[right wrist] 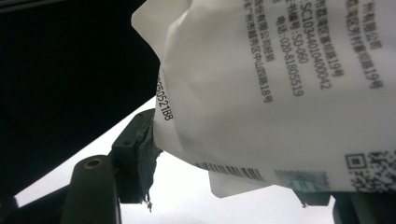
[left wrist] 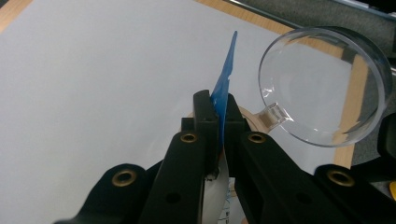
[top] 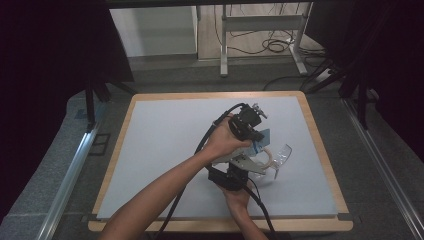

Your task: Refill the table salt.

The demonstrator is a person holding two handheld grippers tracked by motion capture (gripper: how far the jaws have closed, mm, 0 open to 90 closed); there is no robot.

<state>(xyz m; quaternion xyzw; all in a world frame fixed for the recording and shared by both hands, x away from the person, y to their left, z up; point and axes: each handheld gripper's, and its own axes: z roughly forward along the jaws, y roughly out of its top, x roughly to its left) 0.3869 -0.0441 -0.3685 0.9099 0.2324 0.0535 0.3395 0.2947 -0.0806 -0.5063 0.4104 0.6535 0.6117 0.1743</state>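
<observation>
A white packet (right wrist: 280, 93) with black print, a barcode and a blue top edge (left wrist: 226, 70) hangs above the white mat (top: 165, 150). My left gripper (left wrist: 223, 105) is shut on that blue edge; in the high view it (top: 257, 134) sits above the packet (top: 252, 149). My right gripper (right wrist: 233, 179) comes from below with the packet's lower part between its jaws, and the left pad (right wrist: 142, 154) presses its side. The right jaw is mostly hidden behind the packet. In the high view the right gripper (top: 245, 161) is under the left hand. A clear plastic cup (left wrist: 322, 84) lies just right of the packet, seen too in the high view (top: 277, 156).
The mat lies on a wooden-edged table (top: 120, 150). Beyond its far edge stand a desk frame (top: 260, 30) and loose cables (top: 275, 46) on the floor. Black cables trail from both grippers toward the near edge.
</observation>
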